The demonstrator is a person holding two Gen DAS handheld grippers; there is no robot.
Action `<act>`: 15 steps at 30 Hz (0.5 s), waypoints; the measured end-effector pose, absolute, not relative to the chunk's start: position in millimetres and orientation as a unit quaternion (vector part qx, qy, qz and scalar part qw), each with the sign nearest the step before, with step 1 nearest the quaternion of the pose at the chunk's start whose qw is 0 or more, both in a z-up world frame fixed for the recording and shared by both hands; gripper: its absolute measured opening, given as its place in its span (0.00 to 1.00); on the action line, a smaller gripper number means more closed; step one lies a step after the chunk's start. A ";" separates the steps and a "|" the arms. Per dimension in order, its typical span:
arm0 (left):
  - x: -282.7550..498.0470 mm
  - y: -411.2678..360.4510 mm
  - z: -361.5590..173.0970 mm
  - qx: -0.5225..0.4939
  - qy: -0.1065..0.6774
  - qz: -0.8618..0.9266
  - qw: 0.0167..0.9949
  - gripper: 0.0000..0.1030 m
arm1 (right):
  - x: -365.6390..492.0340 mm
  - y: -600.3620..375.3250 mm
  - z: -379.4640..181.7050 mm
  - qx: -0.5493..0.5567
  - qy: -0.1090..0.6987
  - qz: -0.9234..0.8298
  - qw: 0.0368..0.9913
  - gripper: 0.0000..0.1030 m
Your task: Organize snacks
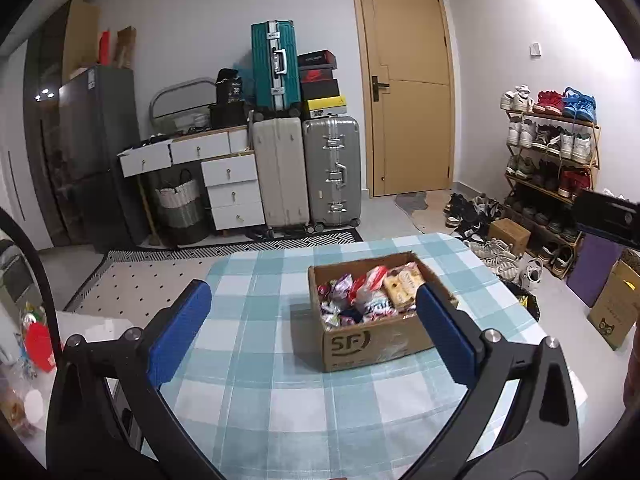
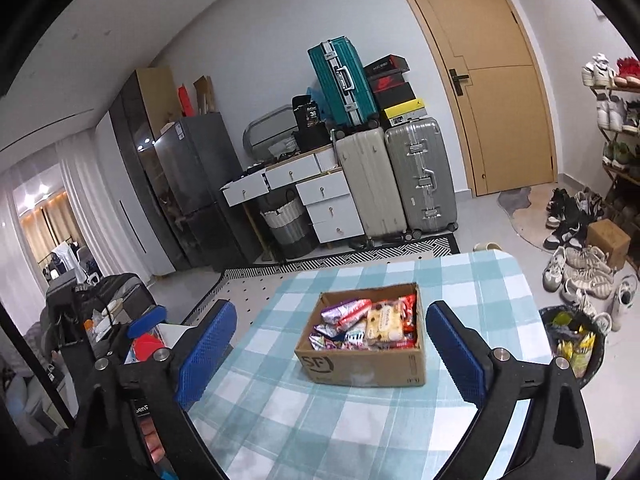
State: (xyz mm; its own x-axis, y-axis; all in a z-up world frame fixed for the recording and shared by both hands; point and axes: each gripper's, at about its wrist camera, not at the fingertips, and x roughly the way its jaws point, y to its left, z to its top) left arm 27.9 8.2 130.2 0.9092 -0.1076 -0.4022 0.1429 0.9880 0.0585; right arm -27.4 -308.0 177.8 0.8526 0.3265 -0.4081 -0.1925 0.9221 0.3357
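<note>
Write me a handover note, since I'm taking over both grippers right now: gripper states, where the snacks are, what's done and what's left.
Left gripper: open, nothing between its fingers, held back from the box.
Right gripper: open, empty, also short of the box.
Snacks: all piled in the open cardboard box on the checked tablecloth.
Done: no loose snacks show on the cloth.
Left: possibly nothing; check the table parts the cameras miss.

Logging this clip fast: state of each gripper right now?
Left gripper: open, holding nothing.
Right gripper: open, holding nothing; cardboard box of snacks sits untouched ahead.
</note>
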 end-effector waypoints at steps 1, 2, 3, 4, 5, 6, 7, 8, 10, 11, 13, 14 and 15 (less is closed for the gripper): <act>26.4 11.5 126.8 0.038 0.210 -0.062 0.975 0.99 | -32.6 -307.4 172.6 0.140 0.233 0.134 0.953 0.98; 27.2 15.4 122.5 0.032 0.218 -0.063 0.974 0.99 | -35.5 -306.5 168.5 0.136 0.233 0.131 0.954 0.98; 24.8 21.4 115.8 0.021 0.231 -0.065 0.971 0.99 | -37.8 -304.2 163.7 0.129 0.235 0.125 0.955 0.98; 26.8 25.6 109.9 0.013 0.239 -0.060 0.969 0.99 | -40.8 -299.4 156.1 0.116 0.240 0.108 0.958 0.98; 26.7 29.7 104.2 0.005 0.244 -0.057 0.968 0.99 | -44.7 -297.1 150.7 0.109 0.243 0.099 0.959 0.98; 26.2 33.8 97.3 -0.001 0.246 -0.059 0.967 0.99 | -49.0 -294.3 145.5 0.106 0.241 0.096 0.960 0.98; 26.8 36.8 89.8 0.000 0.246 -0.054 0.968 0.99 | -55.5 -291.5 137.7 0.107 0.233 0.097 0.962 0.99; 23.7 38.6 84.9 0.005 0.243 -0.048 0.969 0.99 | -59.5 -289.5 131.2 0.107 0.229 0.097 0.963 0.99; 26.7 40.0 74.6 0.008 0.230 -0.045 0.972 0.99 | -64.9 -284.3 114.7 0.103 0.225 0.092 0.964 0.99; 26.4 39.8 70.6 0.009 0.223 -0.044 0.974 0.99 | -63.6 -283.9 107.7 0.101 0.224 0.090 0.965 0.99; 24.5 41.9 60.7 0.009 0.208 -0.038 0.977 0.99 | -64.9 -280.6 92.5 0.089 0.220 0.080 0.968 0.99; 25.0 42.9 56.7 0.008 0.204 -0.037 0.978 0.99 | -66.1 -278.6 83.8 0.076 0.214 0.071 0.971 0.99; 28.4 40.6 52.4 0.005 0.198 -0.035 0.980 0.99 | -65.3 -276.9 76.3 0.066 0.209 0.064 0.974 0.99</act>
